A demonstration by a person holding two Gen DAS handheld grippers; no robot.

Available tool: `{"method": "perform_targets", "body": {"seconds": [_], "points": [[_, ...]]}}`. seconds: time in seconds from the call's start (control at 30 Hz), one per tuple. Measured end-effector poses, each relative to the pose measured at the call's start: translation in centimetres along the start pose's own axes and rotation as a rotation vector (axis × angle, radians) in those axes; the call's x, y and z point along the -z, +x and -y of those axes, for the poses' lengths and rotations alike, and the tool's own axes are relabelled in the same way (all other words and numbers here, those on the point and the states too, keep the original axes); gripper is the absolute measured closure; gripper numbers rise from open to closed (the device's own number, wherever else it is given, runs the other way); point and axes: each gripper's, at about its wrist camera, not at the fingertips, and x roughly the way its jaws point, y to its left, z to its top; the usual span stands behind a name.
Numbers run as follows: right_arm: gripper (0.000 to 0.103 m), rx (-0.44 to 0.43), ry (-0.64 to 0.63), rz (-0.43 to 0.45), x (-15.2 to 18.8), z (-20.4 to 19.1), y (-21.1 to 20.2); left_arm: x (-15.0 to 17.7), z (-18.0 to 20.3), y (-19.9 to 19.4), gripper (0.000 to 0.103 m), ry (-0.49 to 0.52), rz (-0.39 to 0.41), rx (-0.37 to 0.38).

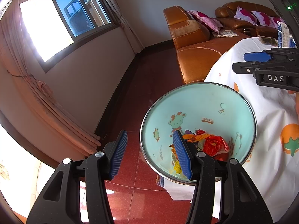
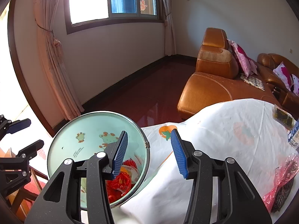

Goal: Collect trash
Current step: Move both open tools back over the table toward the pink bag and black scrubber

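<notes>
A mint-green trash bin (image 1: 198,104) with cartoon animals stands on the floor beside the table; it holds red, orange and yellow wrappers (image 1: 213,143). The bin also shows in the right wrist view (image 2: 89,128), with red wrappers (image 2: 121,183) inside. My left gripper (image 1: 151,155) is open and empty at the bin's near left rim. My right gripper (image 2: 148,153) is open and empty, spanning the bin's right rim and the table edge. It also shows in the left wrist view (image 1: 261,61) above the table.
The table wears a white cloth with fruit prints (image 2: 224,130). A pink plastic bag with dark contents (image 2: 280,183), a dark packet (image 2: 283,116) and a blue-white box (image 1: 283,34) lie on it. An orange leather sofa (image 2: 211,85) stands behind. Curtains and a window are at left.
</notes>
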Motion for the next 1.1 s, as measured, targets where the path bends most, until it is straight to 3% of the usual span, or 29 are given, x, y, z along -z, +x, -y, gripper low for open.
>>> {"method": "perform_targets", "body": {"seconds": [0.3,0.63,0.9,1.1], "points": [[0.050,0.012,-0.001,0.015,0.1,0.4,-1.1,-0.2,0.3,-0.1,0.042,0.004,0.000,-0.008],[0.047,0.051,0.029,0.021,1.4,3.4,-4.3,-1.1,1.9,-0.8,0.036,0.033,0.017,0.011],[0.042,0.143,0.067,0.031,4.3,8.2,-9.1,-3.0,6.9,-1.7,0.032,0.115,0.055,0.084],[0.040,0.269,0.197,0.024,8.6,15.1,-14.1,-4.9,12.7,-2.7,0.032,0.174,0.091,0.171]]}}
